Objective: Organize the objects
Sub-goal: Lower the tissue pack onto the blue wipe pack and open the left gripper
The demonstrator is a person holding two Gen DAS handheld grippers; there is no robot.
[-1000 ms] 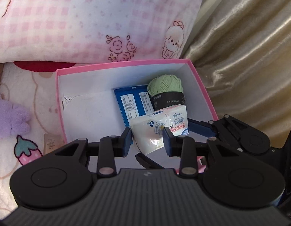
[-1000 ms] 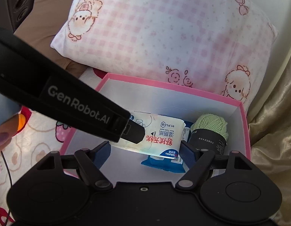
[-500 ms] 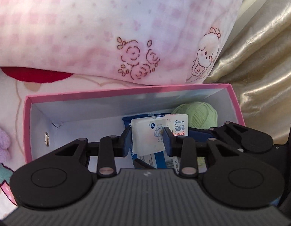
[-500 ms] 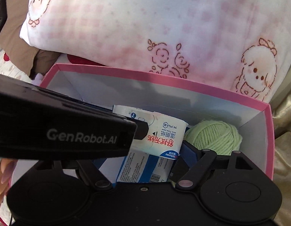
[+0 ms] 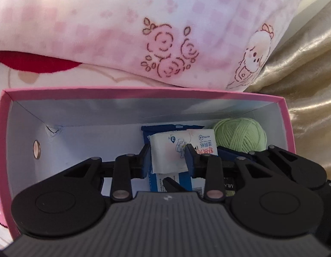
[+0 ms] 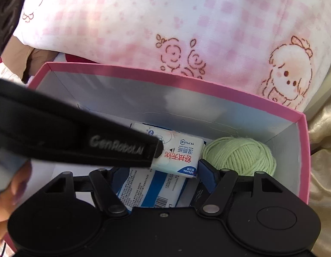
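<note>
Left gripper [image 5: 168,158] clamped on white wet-wipe pack [image 5: 172,152], held low inside pink box [image 5: 144,92].
Pack sits over a blue-and-white wipes packet [image 6: 148,184] on the box floor, green yarn ball [image 5: 240,133] just beside in the right corner. Right gripper [image 6: 163,177] released, fingers spread wide near the yarn, grasping nothing. Pink checked pillow [image 5: 144,27] behind the box.

A bedroom at home: a pink checked pillow [image 5: 144,21] beside a gold curtain [image 5: 304,75]
</note>
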